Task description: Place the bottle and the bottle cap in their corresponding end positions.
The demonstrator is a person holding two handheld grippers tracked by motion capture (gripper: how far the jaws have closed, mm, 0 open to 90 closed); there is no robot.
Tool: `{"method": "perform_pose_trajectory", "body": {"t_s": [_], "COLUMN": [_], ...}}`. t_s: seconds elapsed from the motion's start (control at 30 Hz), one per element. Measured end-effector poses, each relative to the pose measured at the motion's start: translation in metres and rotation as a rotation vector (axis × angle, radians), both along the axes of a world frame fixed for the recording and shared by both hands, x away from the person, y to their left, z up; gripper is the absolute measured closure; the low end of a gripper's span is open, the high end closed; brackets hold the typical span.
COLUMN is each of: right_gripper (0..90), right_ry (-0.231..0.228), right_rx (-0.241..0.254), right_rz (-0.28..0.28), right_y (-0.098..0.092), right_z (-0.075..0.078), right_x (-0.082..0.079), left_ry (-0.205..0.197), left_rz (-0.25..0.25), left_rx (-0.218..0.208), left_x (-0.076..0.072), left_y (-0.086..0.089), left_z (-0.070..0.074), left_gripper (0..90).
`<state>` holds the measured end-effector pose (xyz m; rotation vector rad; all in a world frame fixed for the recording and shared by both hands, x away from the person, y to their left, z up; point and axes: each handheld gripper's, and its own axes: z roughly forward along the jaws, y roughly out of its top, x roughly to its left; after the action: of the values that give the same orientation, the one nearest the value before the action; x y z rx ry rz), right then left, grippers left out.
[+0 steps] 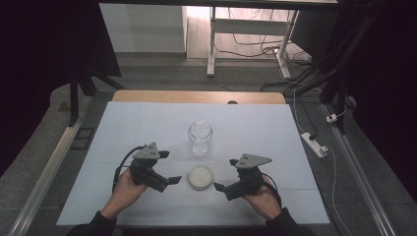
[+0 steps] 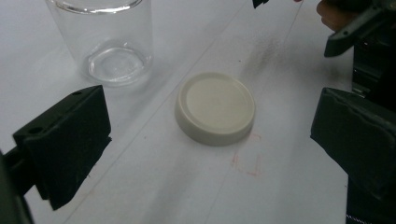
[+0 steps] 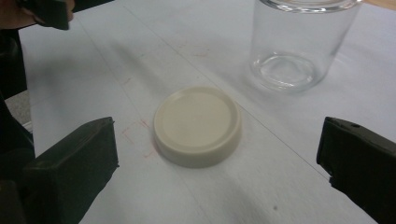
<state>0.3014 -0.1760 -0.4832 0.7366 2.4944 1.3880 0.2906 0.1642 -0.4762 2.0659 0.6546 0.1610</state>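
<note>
Two claws rest low over a white worktop (image 1: pixel 147 128), one at each side of a small lid. At the left, the left claw (image 1: pixel 167 167) sits in the person's left hand (image 1: pixel 125 189), its jaws spread wide and holding nothing; in the left gripper view they stand far apart with the lid between and beyond them.

Between the claws lies the lid (image 1: pixel 200 177), flat on the worktop and touched by neither. It is round, cream-coloured and matte, with a low side wall and a shallow raised ring just inside its edge. Faint red marks show on the sheet beside it. Just beyond it, toward the far edge, stands a jar (image 1: pixel 200 137): clear glass, upright, open at the top, empty, with a thick base. Jar and lid are near each other but apart.

At the right, the right claw (image 1: pixel 225 173) is held in the right hand (image 1: pixel 263 199), jaws likewise spread wide and empty, pointing toward the lid.
</note>
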Motion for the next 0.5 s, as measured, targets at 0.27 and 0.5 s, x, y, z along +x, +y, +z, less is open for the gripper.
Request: {"method": "perform_pose_trajectory", "body": {"t_s": [0.27, 0.5], "right_gripper": [0.0, 0.0], "right_ry": [-0.014, -0.018], "right_rx": [-0.014, -0.006], "right_rz": [-0.054, -0.103], "right_y": [-0.02, -0.04], "right_z": [0.002, 0.003], "right_x": [-0.008, -0.016], "left_ry": [0.021, 0.025], "left_rz": [0.038, 0.093], "left_rx": [-0.006, -0.029], "left_x": [-0.017, -0.036], "left_y": [0.02, 0.042], "left_z": [-0.009, -0.013], "left_gripper": [0.0, 0.0]}}
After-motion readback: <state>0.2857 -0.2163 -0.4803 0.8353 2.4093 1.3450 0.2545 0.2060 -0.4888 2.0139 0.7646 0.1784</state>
